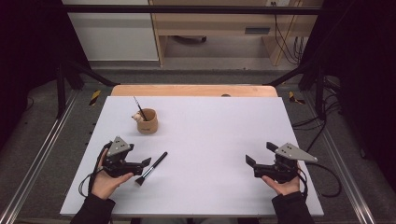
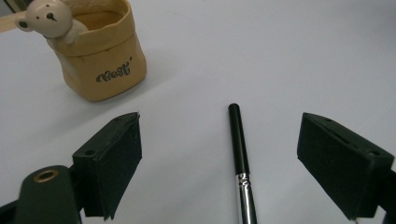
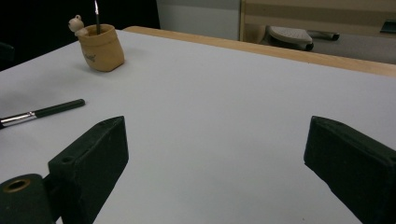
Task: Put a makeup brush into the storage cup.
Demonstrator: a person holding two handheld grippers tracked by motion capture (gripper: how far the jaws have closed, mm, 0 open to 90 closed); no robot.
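Black-handled and slim, the makeup brush (image 1: 152, 168) lies flat on the white table (image 1: 215, 140), just ahead of our left gripper (image 1: 145, 163); in the high view its bristle end sits nearest that gripper's tips and its handle runs away up and to the right; in the left gripper view the brush (image 2: 240, 154) lies between the two spread jaws, nearer the right-hand one, with its long axis running almost straight away from the camera, silver ferrule close to us and handle tip pointing off towards the far table; so the jaws already straddle it crosswise, which we judge is what the coming grasp turns on. Our left gripper is released, holding nothing; our right gripper (image 1: 251, 164) is also released and empty, resting well apart on the other side of the table, so the left is plainly the nearer hand. Beyond the brush stands the tan cup (image 1: 147, 122) with a small bear figure (image 2: 49, 18) on its rim and another brush (image 1: 139, 108) upright inside it; we judge it the likely place for this one, up and slightly left of the gripper.
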